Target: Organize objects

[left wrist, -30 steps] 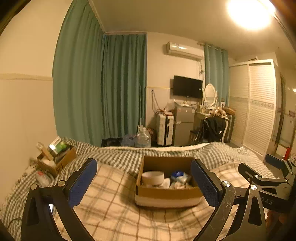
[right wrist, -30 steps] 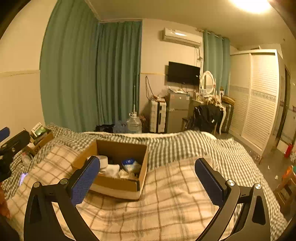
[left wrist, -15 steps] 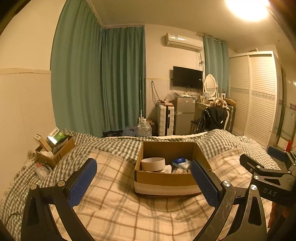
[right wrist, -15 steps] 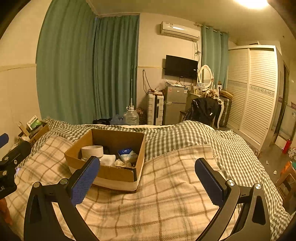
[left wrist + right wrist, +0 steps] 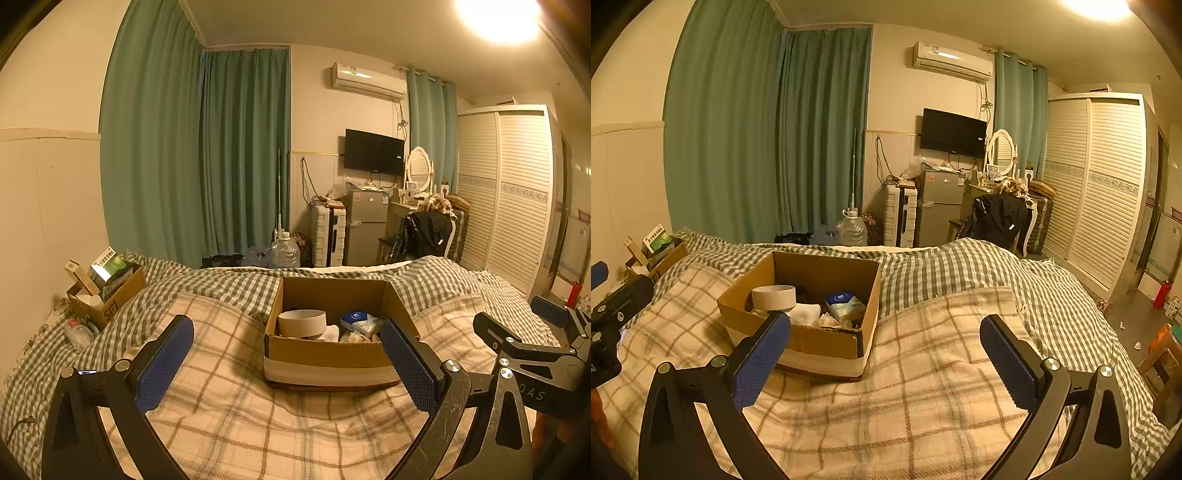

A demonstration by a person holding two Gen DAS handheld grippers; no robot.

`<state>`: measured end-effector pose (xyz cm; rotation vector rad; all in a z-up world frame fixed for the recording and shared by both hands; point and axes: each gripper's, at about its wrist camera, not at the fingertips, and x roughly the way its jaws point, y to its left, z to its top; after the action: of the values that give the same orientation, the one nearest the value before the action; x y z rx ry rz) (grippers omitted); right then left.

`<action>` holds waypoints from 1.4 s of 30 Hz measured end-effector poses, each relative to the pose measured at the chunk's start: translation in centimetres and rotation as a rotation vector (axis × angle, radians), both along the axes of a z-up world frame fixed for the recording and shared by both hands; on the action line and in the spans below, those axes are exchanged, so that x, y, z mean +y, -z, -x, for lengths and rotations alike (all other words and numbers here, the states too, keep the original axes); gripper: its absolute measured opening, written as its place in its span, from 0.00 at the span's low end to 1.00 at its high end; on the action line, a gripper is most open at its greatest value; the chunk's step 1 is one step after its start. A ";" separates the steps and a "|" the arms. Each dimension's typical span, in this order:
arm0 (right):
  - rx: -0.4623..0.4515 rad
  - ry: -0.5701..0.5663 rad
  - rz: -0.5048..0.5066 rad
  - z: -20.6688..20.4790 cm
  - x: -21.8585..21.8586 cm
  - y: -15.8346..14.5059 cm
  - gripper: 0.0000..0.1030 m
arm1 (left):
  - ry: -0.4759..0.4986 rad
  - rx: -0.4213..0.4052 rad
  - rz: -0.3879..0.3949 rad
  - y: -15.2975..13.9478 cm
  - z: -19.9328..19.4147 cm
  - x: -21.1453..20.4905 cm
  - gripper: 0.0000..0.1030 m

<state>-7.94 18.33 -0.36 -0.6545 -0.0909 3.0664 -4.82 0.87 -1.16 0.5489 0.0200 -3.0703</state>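
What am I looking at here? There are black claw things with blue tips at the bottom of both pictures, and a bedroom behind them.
Those claws are hand-held grippers, not a robot: a person carries one in each hand, and each has a wide-angle camera looking forward along its two fingers. One picture comes from the left gripper, the other from the right gripper. The blue parts are the grip pads. Both grippers are open and hold nothing.

Ahead is a bed with a plaid blanket. On it sits an open cardboard box holding a wide roll of tape, a blue tissue pack and some white items I cannot identify. A second, smaller box of odds and ends sits at the bed's far left edge. In the left camera's picture the other gripper shows at the right edge.
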 end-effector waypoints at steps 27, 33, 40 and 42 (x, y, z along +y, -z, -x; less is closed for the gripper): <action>-0.010 0.010 0.003 0.0 0.0 0.2 1.00 | 0.002 -0.014 0.010 0.2 0.1 0.2 1.00; -0.012 0.011 0.004 0.0 0.0 0.2 1.00 | 0.008 -0.026 0.015 0.3 0.2 0.6 1.00; -0.015 0.013 0.004 0.0 0.1 0.3 1.00 | -0.007 -0.021 0.023 0.4 0.1 0.7 1.00; -0.016 0.012 0.003 0.1 0.1 0.3 1.00 | -0.010 -0.023 0.021 0.4 0.1 0.6 1.00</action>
<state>-8.00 18.38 -0.70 -0.6775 -0.0823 3.0508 -4.93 1.47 -1.54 0.5806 -0.0104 -3.0510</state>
